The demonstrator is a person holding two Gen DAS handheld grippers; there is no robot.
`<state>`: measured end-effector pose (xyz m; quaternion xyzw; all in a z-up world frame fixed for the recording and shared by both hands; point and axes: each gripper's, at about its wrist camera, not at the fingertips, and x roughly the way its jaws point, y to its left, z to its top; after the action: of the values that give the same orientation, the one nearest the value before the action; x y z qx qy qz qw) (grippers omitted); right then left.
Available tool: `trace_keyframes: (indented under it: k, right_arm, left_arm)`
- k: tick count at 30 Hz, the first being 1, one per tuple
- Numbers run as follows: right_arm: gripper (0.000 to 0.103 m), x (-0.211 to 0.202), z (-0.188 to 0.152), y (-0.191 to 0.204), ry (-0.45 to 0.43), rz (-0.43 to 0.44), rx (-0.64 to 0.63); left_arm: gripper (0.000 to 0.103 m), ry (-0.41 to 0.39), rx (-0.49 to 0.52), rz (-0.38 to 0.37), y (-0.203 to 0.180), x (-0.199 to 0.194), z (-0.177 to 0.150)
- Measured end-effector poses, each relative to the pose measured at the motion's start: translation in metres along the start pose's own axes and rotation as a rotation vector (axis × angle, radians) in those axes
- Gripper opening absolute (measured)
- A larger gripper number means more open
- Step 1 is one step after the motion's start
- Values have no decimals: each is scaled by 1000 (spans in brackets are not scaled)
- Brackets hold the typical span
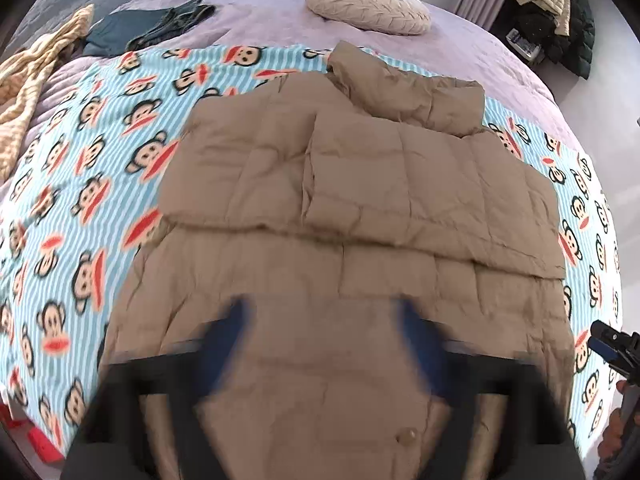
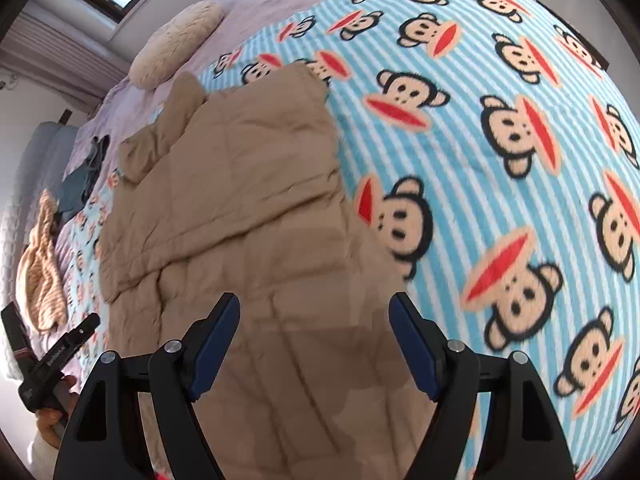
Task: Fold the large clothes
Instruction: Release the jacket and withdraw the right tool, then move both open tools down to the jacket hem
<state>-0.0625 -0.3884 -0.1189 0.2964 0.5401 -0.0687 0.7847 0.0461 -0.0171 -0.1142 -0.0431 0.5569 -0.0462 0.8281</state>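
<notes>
Although its sleeves are already folded in, the one tan puffer jacket (image 1: 352, 208) lies lengthwise on the monkey-print blanket (image 1: 100, 168), collar (image 1: 412, 92) far, hem nearest the jaws. Both grippers hang above that near end, the left gripper (image 1: 324, 344) and right gripper (image 2: 314, 344) each spread wide with nothing between the pads. Beyond lie one round cushion (image 1: 368, 6), one heap of dark clothes (image 1: 152, 28) and one striped garment (image 1: 36, 76).
</notes>
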Motion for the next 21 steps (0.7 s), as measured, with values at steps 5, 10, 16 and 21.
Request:
trace_keyframes:
  k: [5,10,16,21]
  right_arm:
    - [80,-8,-9,3,26,23,-7]
    - [82,-15,-18,12,49,48,-21]
    - [85,-14,-37,29,110,86,-32]
    - [85,-16,-55,42,102,85,-18]
  left_arm:
    - [102,0,-57,29,5,-23,-21]
    - [102,27,-48,59,5,-36,-40]
    - [102,56,-20,58,10,-52,-56]
    - [102,88,-8,29,21,-55,-68]
